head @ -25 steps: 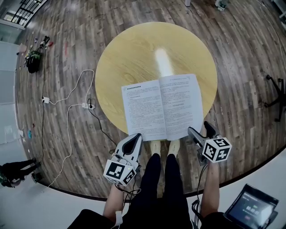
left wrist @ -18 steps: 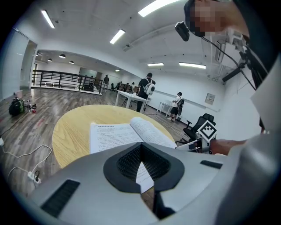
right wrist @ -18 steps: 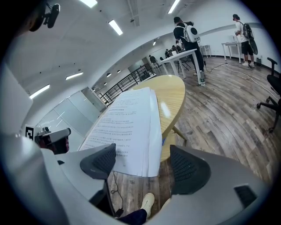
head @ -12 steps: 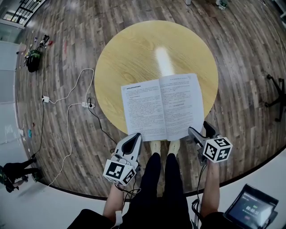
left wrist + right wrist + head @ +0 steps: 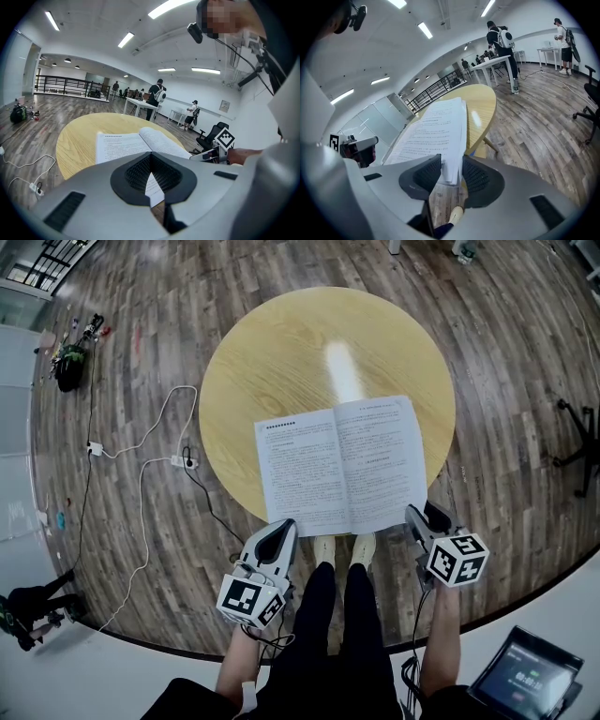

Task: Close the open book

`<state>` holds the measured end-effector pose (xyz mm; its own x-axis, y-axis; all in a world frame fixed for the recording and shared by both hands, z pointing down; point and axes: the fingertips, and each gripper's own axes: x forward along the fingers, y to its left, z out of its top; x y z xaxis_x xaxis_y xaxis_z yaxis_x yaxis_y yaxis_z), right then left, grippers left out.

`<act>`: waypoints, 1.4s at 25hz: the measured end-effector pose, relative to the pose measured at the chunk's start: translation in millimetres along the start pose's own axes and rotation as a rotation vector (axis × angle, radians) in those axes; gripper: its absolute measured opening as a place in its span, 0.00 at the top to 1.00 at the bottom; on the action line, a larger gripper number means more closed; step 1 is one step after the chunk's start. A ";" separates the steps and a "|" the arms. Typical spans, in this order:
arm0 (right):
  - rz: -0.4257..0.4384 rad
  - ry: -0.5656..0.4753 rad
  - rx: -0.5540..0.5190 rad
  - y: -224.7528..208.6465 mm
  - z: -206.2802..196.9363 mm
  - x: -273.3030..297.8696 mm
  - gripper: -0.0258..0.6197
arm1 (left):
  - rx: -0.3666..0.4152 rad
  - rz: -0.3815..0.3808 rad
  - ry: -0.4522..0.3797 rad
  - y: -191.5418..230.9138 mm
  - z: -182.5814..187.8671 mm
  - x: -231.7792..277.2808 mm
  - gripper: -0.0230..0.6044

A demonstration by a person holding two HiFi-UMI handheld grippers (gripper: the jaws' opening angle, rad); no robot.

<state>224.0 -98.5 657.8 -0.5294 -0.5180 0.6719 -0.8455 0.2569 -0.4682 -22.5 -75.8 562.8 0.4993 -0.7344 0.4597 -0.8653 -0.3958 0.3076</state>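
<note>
The open book (image 5: 342,465) lies flat on the near part of the round yellow table (image 5: 309,343), its near edge overhanging the rim. My right gripper (image 5: 422,514) is at the book's near right corner. In the right gripper view its jaws have just been closing, and the gripper (image 5: 451,161) now pinches the edge of the right-hand pages (image 5: 436,131). My left gripper (image 5: 281,529) is at the book's near left edge, jaws shut. In the left gripper view its tips (image 5: 151,154) meet, with the book (image 5: 126,145) beyond them.
The person's legs and shoes (image 5: 339,549) are under the table's near edge. A white cable and a power strip (image 5: 178,461) lie on the wood floor to the left. A tablet (image 5: 530,681) sits at the bottom right, and a chair base (image 5: 581,432) at the far right.
The right gripper's jaws stood wide apart beside the book's corner and have closed onto the pages; the gripper shifted slightly. The left gripper and the book have stayed put.
</note>
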 end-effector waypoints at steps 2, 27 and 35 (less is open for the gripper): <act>-0.003 -0.007 -0.002 -2.2 0.7 -0.4 0.77 | -0.001 0.004 -0.005 0.9 -0.4 1.8 0.97; 0.111 -0.132 -0.082 52.8 50.3 -40.5 0.91 | 0.039 0.077 -0.132 9.6 44.1 -39.1 0.97; 0.176 -0.144 -0.157 103.2 62.3 -42.9 0.91 | 0.079 0.129 -0.186 20.8 63.7 -77.5 0.97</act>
<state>163.8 -100.6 545.0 -0.6635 -0.5615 0.4945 -0.7476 0.4709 -0.4683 -82.0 -62.2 480.5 0.3737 -0.8677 0.3277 -0.9260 -0.3284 0.1864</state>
